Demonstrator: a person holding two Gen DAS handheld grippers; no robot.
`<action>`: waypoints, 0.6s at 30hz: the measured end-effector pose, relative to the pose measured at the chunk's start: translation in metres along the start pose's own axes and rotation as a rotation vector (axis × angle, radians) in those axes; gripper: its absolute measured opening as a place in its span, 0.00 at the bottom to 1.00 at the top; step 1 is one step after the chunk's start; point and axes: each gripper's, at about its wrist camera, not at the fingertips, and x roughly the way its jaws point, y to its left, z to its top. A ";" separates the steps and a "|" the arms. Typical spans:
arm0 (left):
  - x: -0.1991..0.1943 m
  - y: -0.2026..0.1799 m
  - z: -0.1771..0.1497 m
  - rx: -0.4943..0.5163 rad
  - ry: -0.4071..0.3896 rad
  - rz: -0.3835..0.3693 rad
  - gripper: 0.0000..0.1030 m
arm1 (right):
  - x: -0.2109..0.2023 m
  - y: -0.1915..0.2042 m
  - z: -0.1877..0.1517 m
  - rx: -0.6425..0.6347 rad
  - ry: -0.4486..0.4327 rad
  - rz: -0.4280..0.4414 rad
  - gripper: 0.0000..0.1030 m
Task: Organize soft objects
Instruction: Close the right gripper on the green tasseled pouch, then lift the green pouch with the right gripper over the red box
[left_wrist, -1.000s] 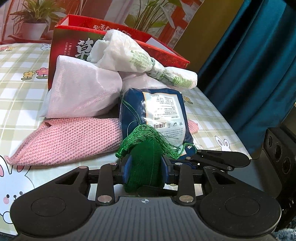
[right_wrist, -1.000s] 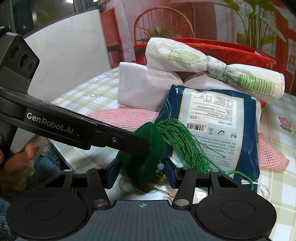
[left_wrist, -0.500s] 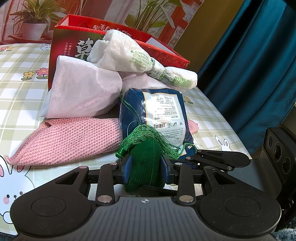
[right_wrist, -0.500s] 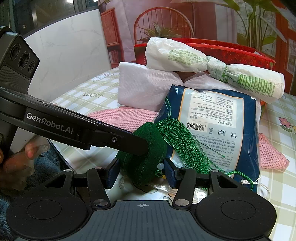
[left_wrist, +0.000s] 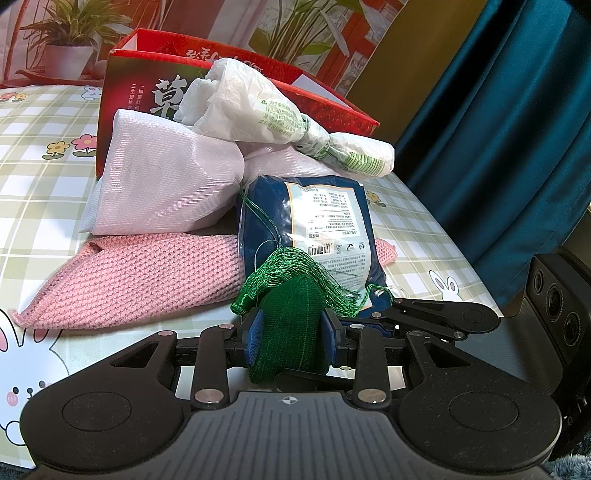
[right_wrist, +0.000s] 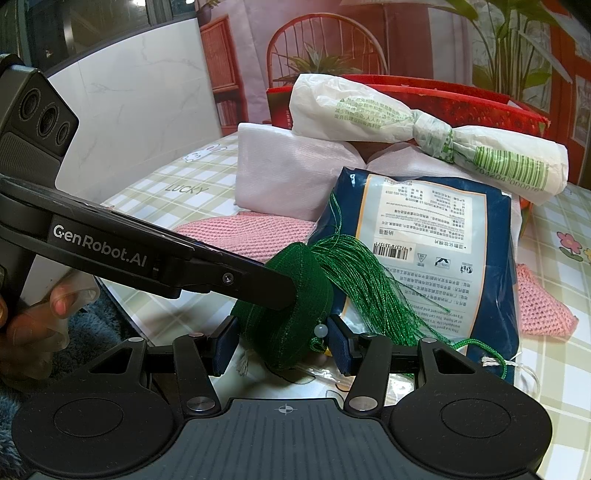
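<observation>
Checked cloth with flowers and rabbits covers the surface (left_wrist: 33, 206), a teal curtain (left_wrist: 517, 129) hanging at its far side and a red box (left_wrist: 129, 74) standing behind the pile; against that box lean a white mesh pouch (left_wrist: 162, 184) with a knotted plastic bag (left_wrist: 258, 107) on top, a pink knitted cloth (left_wrist: 140, 280) lies flat in front, and a blue packet (left_wrist: 332, 229) is propped on it. The green tasselled pouch (left_wrist: 291, 332) sits at the near edge, just in front of the packet; the left tongs (left_wrist: 291, 338) are closed narrowly on its body, pads pressing both flanks; the right tongs (right_wrist: 282, 341) straddle the same pouch from the other side, and whether their pads press or merely stand beside it I cannot tell. Judging by this, the step in hand is the two-handed pick-up of the pouch, not yet lifted; the next move likely calls for raising both hands together so the loose threads clear the packet. Its long axis runs from the gripped body toward the packet, tassel (right_wrist: 365, 280) fanning away from the tongs and up against the packet's label.
</observation>
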 end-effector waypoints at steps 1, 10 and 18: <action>0.000 0.000 0.000 0.000 0.000 0.000 0.35 | 0.000 0.000 0.000 0.000 0.000 0.000 0.47; 0.000 0.000 0.000 0.000 0.000 -0.002 0.35 | 0.000 0.000 0.000 0.000 0.000 0.000 0.47; 0.003 0.002 -0.003 -0.011 0.013 -0.009 0.42 | 0.002 -0.001 -0.002 0.006 0.015 0.002 0.48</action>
